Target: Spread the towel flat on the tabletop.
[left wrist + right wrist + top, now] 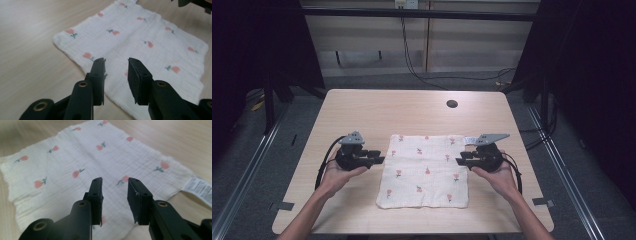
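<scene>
A white cloth [424, 170] printed with small red flowers lies flat on the wooden table [362, 107], roughly square. My left gripper [381, 160] sits at the cloth's left edge, pointing inward, with its jaws parted over the cloth [140, 37] and nothing pinched between them. My right gripper [459, 161] faces it from the cloth's right edge, jaws likewise parted above the fabric [75, 162]. A white care label [200, 188] sticks out from the cloth's corner near the right gripper. In each gripper view the jaws rise from the bottom, left gripper [116, 66] and right gripper [115, 185].
A round dark hole [452, 104] is set in the tabletop behind the cloth. Black cables trail from both grippers and along the floor at the back. Metal rails run along both sides of the table.
</scene>
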`<state>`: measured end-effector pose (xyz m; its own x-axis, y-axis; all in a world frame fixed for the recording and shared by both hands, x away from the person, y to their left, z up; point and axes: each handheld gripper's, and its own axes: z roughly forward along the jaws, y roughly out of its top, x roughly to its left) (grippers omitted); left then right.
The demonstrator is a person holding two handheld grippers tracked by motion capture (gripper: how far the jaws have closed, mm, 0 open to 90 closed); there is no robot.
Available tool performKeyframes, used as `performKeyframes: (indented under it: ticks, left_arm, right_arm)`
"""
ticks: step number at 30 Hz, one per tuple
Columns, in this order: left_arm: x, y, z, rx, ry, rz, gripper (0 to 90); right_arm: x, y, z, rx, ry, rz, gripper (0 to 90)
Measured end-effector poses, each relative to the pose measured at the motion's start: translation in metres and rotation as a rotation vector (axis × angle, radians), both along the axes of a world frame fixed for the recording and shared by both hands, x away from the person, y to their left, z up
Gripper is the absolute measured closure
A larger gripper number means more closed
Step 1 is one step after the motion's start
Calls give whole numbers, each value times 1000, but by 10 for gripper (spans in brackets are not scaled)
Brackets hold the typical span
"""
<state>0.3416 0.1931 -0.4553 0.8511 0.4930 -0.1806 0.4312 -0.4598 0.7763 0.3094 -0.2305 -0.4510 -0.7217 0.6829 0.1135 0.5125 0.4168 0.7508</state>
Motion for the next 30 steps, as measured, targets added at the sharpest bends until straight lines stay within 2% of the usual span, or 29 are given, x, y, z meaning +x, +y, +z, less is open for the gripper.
performKeyframes:
  ticks: [1,2,4,5,6,8,9,10,12,15,17,19,20,22,24,27,30]
  left_arm:
    - [0,0,0,0,0,0,671]
    - [-10,-3,-5,21,8,-36,672]
    - [-16,-8,-12,34,15,-61,678]
    - [-16,-8,-12,34,15,-61,676]
    - [-19,-14,-17,75,10,-83,675]
    - [-20,-15,-18,80,17,-93,667]
    - [-20,-15,-18,80,17,-93,662]
    - [-22,-17,-19,99,17,-103,671]
    - [-25,-19,-21,95,23,-116,674]
    - [-27,-26,-27,115,25,-142,677]
    - [-28,-30,-32,145,21,-144,665]
    - [-29,-32,-33,141,23,-131,616]
    - [-30,-32,-34,143,23,-124,579]
    - [-31,-32,-37,153,26,-138,566]
    - [-34,-32,-40,166,16,-135,565]
    - [-35,-32,-40,161,19,-143,577]
    - [-39,-34,-40,179,-9,-145,664]
  right_arm:
    - [-5,3,-3,-7,11,12,648]
    - [-10,6,-6,-18,20,28,643]
    - [-18,9,-13,-27,34,40,637]
    - [-21,11,-16,-29,35,48,636]
    - [-23,12,-22,-24,45,51,630]
    - [-25,14,-28,-48,67,56,614]
    - [-26,15,-31,-49,77,58,605]
    - [-28,16,-33,-42,84,67,595]
    - [-31,19,-35,-61,81,78,580]
    - [-35,23,-36,-82,73,91,564]
    - [-35,26,-39,-110,72,108,557]
    - [-35,31,-42,-151,71,115,554]
    - [-35,33,-42,-173,56,124,555]
    - [-35,35,-40,-199,65,118,604]
    - [-34,33,-40,-194,59,117,668]
    - [-31,29,-41,-177,62,104,752]
    - [-30,26,-42,-159,62,110,849]
